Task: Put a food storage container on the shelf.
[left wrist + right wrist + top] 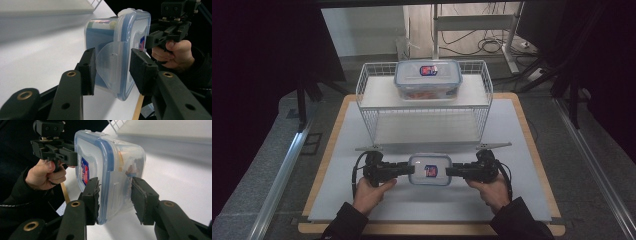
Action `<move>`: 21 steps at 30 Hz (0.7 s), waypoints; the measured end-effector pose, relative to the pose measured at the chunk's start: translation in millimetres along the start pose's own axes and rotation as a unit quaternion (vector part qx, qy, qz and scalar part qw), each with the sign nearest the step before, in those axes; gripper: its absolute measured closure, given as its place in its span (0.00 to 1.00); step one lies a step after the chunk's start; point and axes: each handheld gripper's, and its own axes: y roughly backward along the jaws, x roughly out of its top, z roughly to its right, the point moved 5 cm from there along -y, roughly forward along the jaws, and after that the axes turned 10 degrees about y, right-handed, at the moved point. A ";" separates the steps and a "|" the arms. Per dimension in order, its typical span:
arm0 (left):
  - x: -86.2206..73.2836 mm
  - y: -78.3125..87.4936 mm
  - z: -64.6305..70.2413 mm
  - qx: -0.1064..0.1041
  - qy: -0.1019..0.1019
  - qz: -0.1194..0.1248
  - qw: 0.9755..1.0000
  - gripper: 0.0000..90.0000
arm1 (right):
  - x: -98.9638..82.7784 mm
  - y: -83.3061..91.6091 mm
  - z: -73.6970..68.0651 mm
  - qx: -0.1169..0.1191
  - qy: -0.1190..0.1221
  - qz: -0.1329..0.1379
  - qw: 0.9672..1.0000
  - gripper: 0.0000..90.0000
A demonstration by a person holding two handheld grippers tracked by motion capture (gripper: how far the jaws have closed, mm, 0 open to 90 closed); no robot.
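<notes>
A small clear food box with a blue-rimmed lid [430,170] hangs between my two grippers near the table's front, lid facing up. My left gripper [410,170] clamps its left end and my right gripper [448,172] clamps its right end. In the left gripper view the box [117,32] stands on edge, and my left gripper [112,70] is shut over its lid latch and base. In the right gripper view my right gripper [115,195] grips the box [100,152] the same way at the other latch. Each view shows the other hand beyond the box.
A white wire rack [372,95] stands behind the box at mid table. A larger clear box with a blue-rimmed lid [428,79] sits on its upper shelf. A white mat [362,200] covers the wood-edged table. Dark curtains and a desk frame lie beyond.
</notes>
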 end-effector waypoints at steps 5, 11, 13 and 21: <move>15.6 1.5 8.2 0.003 -0.004 0.001 1.000 0.64 | 14.7 5.8 1.5 -0.002 0.002 0.011 1.000 0.65; 35.8 7.6 23.4 0.011 -0.018 0.007 1.000 0.64 | 37.8 13.3 1.7 0.004 0.004 0.022 1.000 0.65; 41.1 9.6 27.2 0.014 -0.027 0.009 1.000 0.64 | 46.0 16.0 1.1 0.004 0.008 0.027 1.000 0.65; 65.9 18.6 36.6 0.013 -0.040 0.021 0.999 0.64 | 75.7 20.8 0.1 0.004 0.018 0.038 0.999 0.65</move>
